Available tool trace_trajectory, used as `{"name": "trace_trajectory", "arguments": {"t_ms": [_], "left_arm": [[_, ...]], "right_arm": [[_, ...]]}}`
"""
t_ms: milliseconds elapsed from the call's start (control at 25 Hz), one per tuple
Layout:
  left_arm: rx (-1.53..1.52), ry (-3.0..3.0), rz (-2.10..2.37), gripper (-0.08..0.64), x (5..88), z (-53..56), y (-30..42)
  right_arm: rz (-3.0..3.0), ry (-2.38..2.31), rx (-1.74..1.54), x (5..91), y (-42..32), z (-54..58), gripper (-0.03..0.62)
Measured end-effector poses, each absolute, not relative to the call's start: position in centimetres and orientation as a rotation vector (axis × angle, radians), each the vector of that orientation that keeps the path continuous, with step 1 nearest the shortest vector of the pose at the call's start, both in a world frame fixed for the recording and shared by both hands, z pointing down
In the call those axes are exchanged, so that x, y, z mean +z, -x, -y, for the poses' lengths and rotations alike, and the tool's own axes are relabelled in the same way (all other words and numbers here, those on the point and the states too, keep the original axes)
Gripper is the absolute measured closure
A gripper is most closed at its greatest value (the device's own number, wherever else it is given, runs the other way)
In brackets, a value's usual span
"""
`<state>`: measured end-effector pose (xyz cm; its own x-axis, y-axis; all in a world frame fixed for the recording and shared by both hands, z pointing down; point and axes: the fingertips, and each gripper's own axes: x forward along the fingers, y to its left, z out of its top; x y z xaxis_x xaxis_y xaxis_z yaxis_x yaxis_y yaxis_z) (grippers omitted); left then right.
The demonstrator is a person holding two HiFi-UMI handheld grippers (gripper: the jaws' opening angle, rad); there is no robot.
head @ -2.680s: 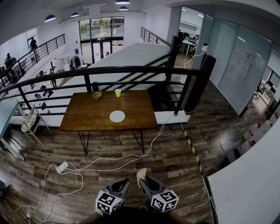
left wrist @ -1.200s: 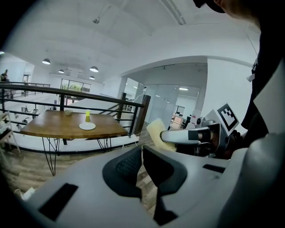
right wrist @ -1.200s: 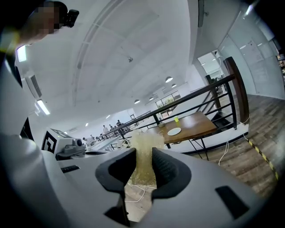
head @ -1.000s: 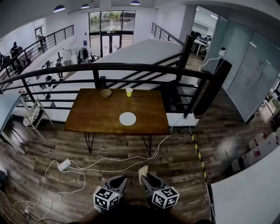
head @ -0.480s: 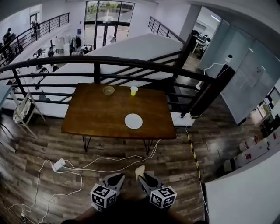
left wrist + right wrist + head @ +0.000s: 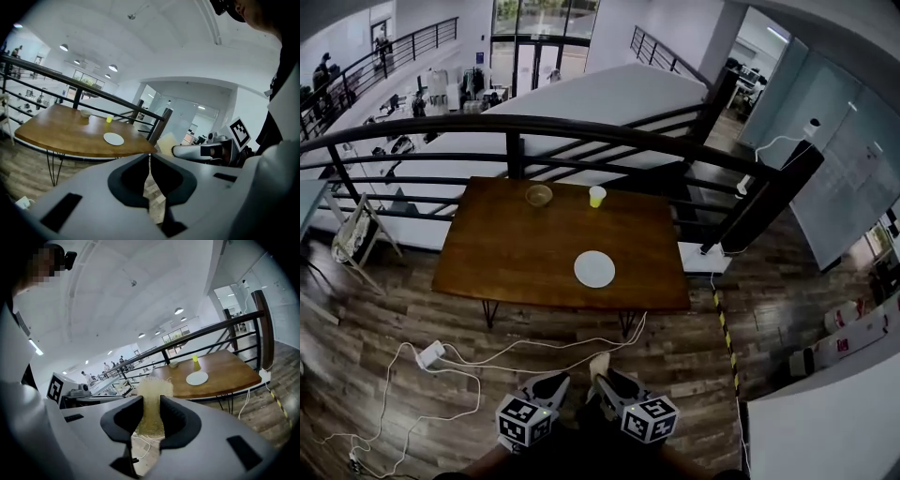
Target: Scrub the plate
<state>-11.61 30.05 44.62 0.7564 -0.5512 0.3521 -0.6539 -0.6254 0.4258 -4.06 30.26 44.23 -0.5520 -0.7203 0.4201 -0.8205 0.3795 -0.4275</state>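
One round white plate (image 6: pixel 594 269), far on brown wooden table (image 6: pixel 506 253), scrubbing not begun; right gripper (image 6: pixel 150 416) grasps yellowish sponge (image 6: pixel 153 392); left gripper (image 6: pixel 149 176) clenched, empty.

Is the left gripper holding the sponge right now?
No, the sponge sits clamped in the right gripper, while the left gripper is shut on nothing.
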Motion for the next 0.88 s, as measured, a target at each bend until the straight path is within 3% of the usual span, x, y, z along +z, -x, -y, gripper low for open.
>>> {"name": "trace_trajectory", "arguments": {"t_ms": [240,880], "left_arm": [[0.221,-2.41,1.069,0.535,42.6,-22.6,8.4],[0.448,-2.411,1.007,0.535,43.3,-13.3,-5.6]], "right_arm": [[2.596,-1.25,0.804,42.1,1.1,-22.7,0.472],[2.657,-1.354,1.053,42.9,-12.6,-12.5,0.472]]}}
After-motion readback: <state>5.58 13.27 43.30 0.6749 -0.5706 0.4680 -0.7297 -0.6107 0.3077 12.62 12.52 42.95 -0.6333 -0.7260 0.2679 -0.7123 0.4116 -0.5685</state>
